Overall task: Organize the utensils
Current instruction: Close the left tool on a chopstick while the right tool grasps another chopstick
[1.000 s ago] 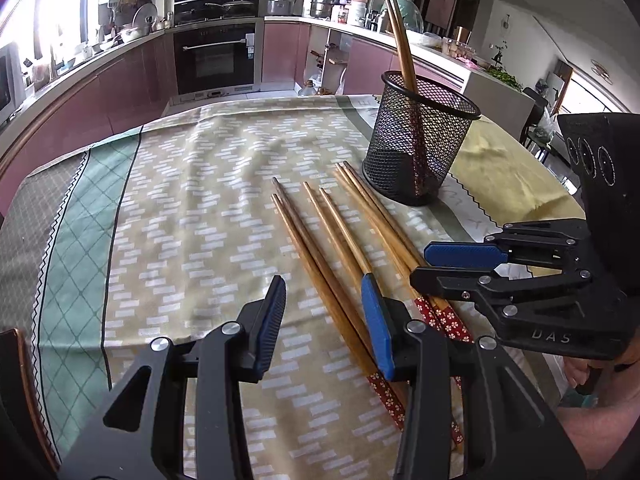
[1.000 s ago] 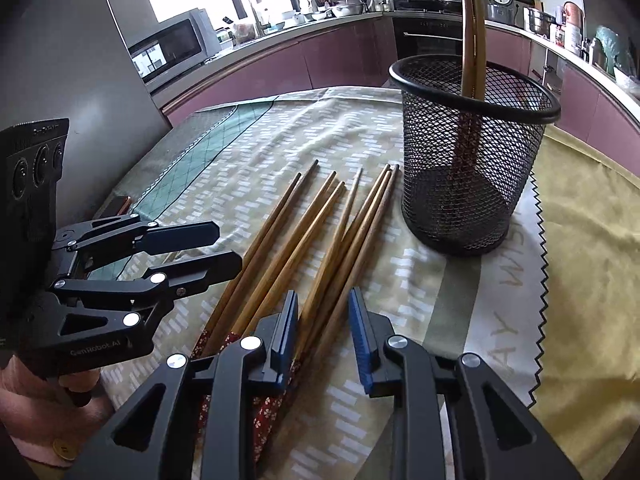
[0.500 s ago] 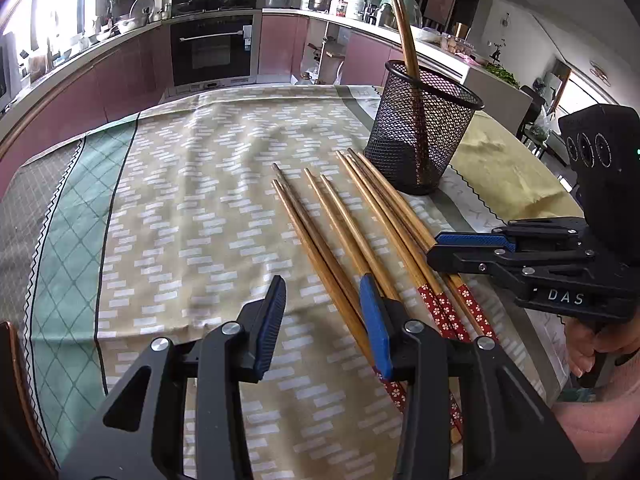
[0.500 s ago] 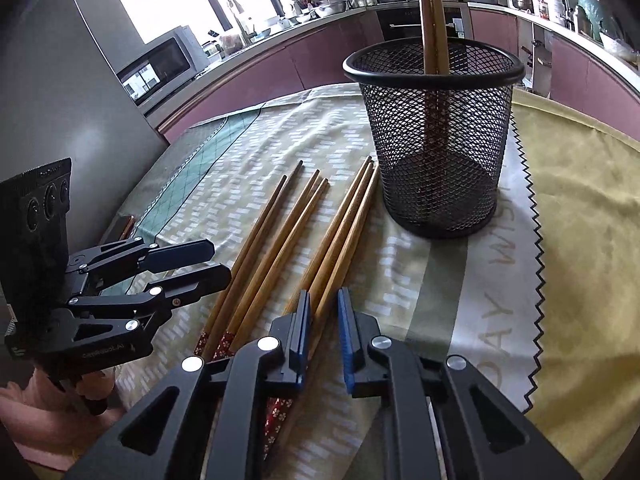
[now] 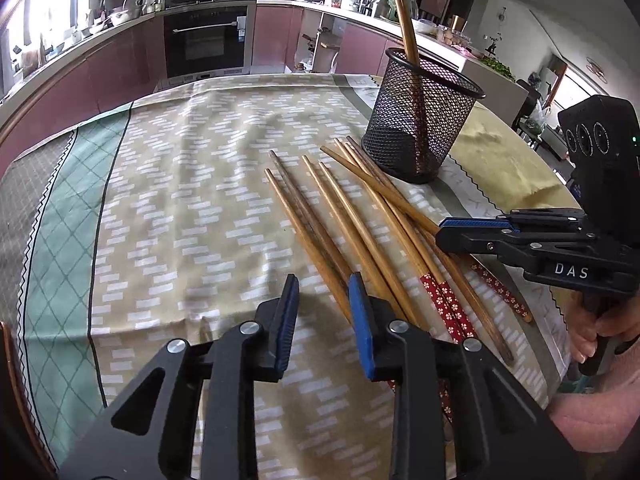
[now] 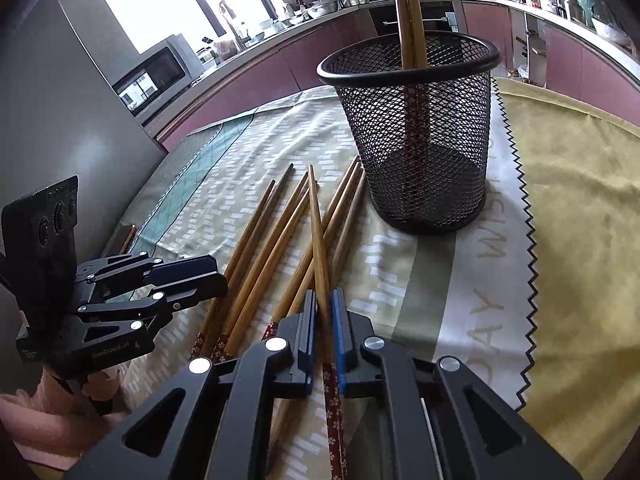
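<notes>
Right gripper (image 6: pixel 321 322) pinches 1 chopstick (image 6: pixel 318 236) near its end, probably lightly; it could swing. Left gripper (image 5: pixel 323 312) hangs open, empty.

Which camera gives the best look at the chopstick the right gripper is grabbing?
The right wrist view: the brown wooden chopstick runs between the right gripper jaws. The left wrist view shows it sideways, crossing the others.
</notes>
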{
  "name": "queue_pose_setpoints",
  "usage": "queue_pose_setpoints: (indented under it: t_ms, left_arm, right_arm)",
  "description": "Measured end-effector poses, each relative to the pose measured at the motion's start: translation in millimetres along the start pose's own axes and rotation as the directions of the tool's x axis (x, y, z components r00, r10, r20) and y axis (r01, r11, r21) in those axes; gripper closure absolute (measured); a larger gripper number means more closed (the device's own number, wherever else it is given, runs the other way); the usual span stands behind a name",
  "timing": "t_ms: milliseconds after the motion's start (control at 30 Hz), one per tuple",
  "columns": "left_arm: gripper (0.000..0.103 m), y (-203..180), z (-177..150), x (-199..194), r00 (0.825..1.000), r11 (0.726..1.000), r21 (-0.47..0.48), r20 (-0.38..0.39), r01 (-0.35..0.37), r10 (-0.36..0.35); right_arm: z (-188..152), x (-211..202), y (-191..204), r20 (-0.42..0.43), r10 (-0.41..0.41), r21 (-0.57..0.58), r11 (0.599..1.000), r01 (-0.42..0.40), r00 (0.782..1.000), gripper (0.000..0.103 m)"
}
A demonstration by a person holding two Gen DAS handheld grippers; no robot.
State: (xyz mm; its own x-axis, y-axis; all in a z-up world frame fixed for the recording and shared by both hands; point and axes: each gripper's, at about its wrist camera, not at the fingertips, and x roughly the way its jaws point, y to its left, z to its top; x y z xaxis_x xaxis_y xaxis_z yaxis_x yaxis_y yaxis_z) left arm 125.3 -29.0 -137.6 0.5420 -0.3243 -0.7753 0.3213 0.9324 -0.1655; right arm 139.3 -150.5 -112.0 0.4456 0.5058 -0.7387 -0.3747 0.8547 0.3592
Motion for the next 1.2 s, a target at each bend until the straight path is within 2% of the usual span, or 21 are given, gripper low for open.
queue_pose_setpoints:
  t_ms: [333, 667, 733, 900, 1200]
  left_arm:
    - [0.08, 8.0, 1.1, -1.3, 1.0, 1.0, 0.0, -0.008, -0.022, 0.022]
    - [0.078, 9.1, 15.7, 12.1, 0.997, 0.997, 0.032, -0.035, -0.063, 0.064]
    - [0.078, 9.0, 18.3, 14.7, 0.997, 0.997, 0.032, -0.037, -0.069, 0.07]
    - [0.088, 11.2, 24.0, 18.8, 0.995, 0.996, 0.0, -0.034, -0.089, 0.089]
    - [0.095, 14.3, 25.5, 13.5, 0.995, 0.993, -0.058, -0.018, -0.101, 0.1]
  right_arm:
    - [6.0, 2.6, 1.8, -0.01, -0.06, -0.031, 0.998, 0.06, 0.998, 0.095]
    - [20.2, 18.1, 11.2, -0.027, -0.132, -0.124, 0.984, 0.128, 0.991, 0.093]
    - [21.8, 20.1, 11.4, -0.026, -0.133, -0.129, 0.983, 0.128, 0.991, 0.093]
    - [22.0, 18.3, 7.5, -0.021, -0.126, -0.12, 0.985, 0.123, 0.992, 0.097]
    - [20.1, 1.4, 8.9, 0.016, -0.09, -0.119, 0.989, 0.091, 0.996, 0.097]
